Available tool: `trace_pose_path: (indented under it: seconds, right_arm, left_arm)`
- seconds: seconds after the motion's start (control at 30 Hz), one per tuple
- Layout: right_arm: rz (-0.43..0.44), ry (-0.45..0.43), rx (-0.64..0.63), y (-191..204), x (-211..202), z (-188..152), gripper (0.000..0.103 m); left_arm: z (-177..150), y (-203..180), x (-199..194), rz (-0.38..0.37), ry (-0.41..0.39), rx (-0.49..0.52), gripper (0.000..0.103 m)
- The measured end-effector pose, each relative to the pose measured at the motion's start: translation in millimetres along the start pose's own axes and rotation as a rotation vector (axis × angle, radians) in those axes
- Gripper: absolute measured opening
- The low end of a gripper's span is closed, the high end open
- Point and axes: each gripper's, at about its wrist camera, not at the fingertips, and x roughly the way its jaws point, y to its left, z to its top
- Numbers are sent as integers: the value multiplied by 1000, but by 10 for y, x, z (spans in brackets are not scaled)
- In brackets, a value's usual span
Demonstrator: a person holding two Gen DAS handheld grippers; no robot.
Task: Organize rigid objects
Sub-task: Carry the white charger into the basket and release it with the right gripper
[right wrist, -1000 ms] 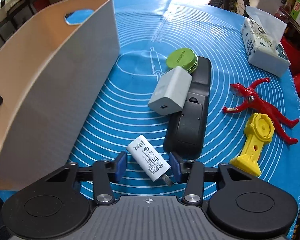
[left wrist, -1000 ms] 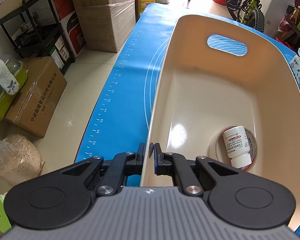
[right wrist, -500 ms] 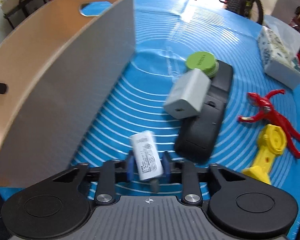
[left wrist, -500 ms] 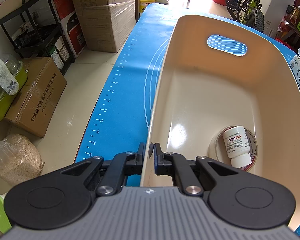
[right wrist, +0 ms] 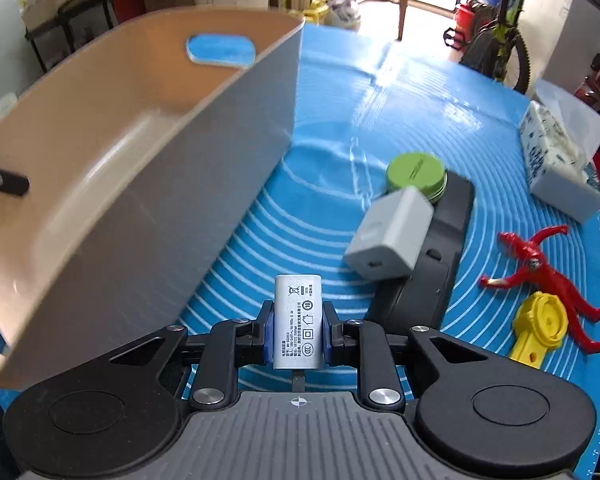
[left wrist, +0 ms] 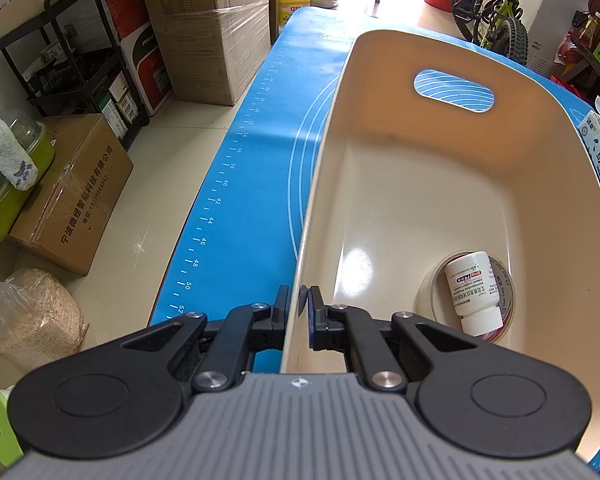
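Note:
My right gripper (right wrist: 298, 334) is shut on a small white charger plug (right wrist: 297, 316), held upright above the blue mat, its prongs pointing back toward the camera. The beige basket (right wrist: 228, 128) stands just to its left. My left gripper (left wrist: 299, 312) is shut on the basket's near-left rim (left wrist: 300, 264), one finger inside and one outside. Inside the basket lie a white pill bottle (left wrist: 473, 290) and a tape roll (left wrist: 504, 280) under it. On the mat to the right lie a grey adapter block (right wrist: 392, 236), a green lid (right wrist: 416, 172), a black device (right wrist: 432, 264), a red figure (right wrist: 540, 264) and a yellow toy (right wrist: 540, 328).
A tissue pack (right wrist: 556, 168) sits at the mat's far right edge. Cardboard boxes (left wrist: 72, 192) and a black shelf (left wrist: 68, 48) stand on the floor left of the table. A bicycle (left wrist: 496, 12) is parked beyond the table's far end.
The right gripper closed on the white charger plug, lifted it off the mat and turned it upright. The left gripper kept its hold on the basket rim.

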Motion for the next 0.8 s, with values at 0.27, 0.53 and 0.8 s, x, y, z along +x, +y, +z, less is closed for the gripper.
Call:
trace_pose_path:
  seconds: [0.27, 0.53, 0.8]
  right_arm:
    - [-49, -182, 103, -111, -455, 176, 32]
    - [-2, -401, 80, 182, -839, 499, 32]
    - [101, -369, -59, 790, -658, 747, 32]
  left_arm:
    - [4, 3, 4, -1, 1, 0, 10]
    - [-8, 3, 1, -2, 2, 4, 9]
    - [-10, -4, 0, -4, 2, 3, 9]
